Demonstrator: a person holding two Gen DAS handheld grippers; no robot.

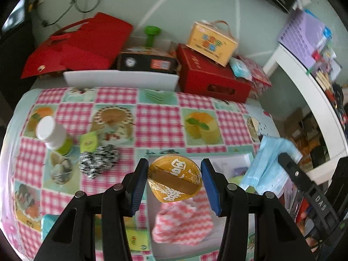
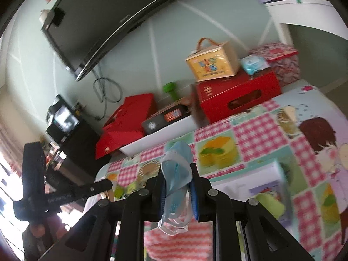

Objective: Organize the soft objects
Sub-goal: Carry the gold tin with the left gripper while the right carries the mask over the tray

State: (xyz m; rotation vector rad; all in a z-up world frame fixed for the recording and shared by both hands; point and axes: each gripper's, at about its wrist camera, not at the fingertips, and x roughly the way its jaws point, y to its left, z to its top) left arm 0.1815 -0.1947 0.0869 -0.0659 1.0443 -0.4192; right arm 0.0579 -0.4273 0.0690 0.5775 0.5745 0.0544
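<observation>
My left gripper [image 1: 174,162] is shut on a gold round disc [image 1: 174,180] with white characters and a brown band, held above the table. Under it a pink-and-white zigzag cloth [image 1: 182,221] lies in a white box [image 1: 239,158]. My right gripper [image 2: 177,167] is shut on a light blue face mask [image 2: 176,169], whose ear loops dangle below the pads. The left wrist view shows the mask [image 1: 267,165] hanging at the right. A crumpled black-and-white cloth [image 1: 99,161] lies on the checked tablecloth [image 1: 158,126] left of the disc.
A white-capped bottle [image 1: 53,134] and a green packet [image 1: 88,141] stand by the black-and-white cloth. At the back are a white tray [image 1: 121,79], red boxes [image 1: 208,76], a yellow carry box [image 1: 212,41] and a green dumbbell [image 1: 152,34]. A white shelf [image 1: 315,100] stands at the right.
</observation>
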